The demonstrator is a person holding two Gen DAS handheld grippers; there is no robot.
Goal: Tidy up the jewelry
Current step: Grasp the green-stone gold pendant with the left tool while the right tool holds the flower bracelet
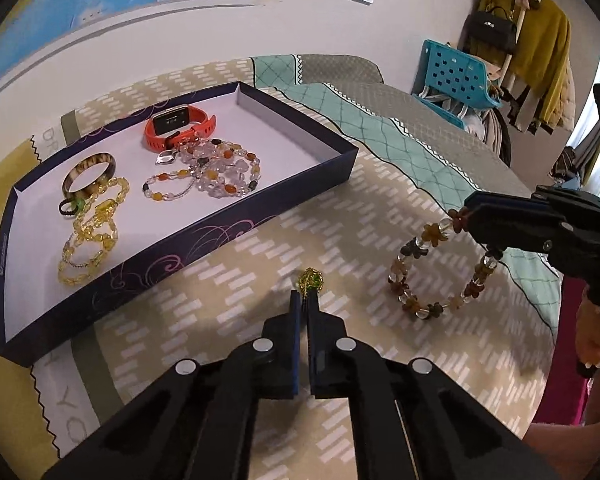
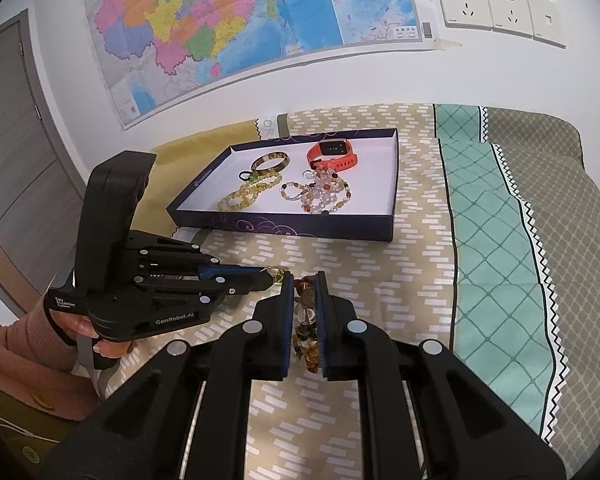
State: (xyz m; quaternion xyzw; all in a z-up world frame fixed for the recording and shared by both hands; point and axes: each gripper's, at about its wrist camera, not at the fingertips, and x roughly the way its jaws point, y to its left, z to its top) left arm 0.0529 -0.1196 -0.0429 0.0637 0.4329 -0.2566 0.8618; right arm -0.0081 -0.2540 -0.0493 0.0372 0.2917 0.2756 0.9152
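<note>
Green pendant (image 1: 310, 280) pinched at left claw (image 1: 304, 300) tips.

Glossy glass-like beads on the bracelet (image 1: 440, 268); matt cardboard tray (image 1: 228, 224); woven cloth bedspread (image 1: 380, 208).

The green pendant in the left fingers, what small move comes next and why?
Probably lift the left gripper, shut on the pendant, and carry it toward the box; the pendant sits just outside it, while other jewelry already lies inside.

One box (image 1: 236, 222) — one watch (image 1: 180, 126), one bangle (image 1: 89, 174).
</note>
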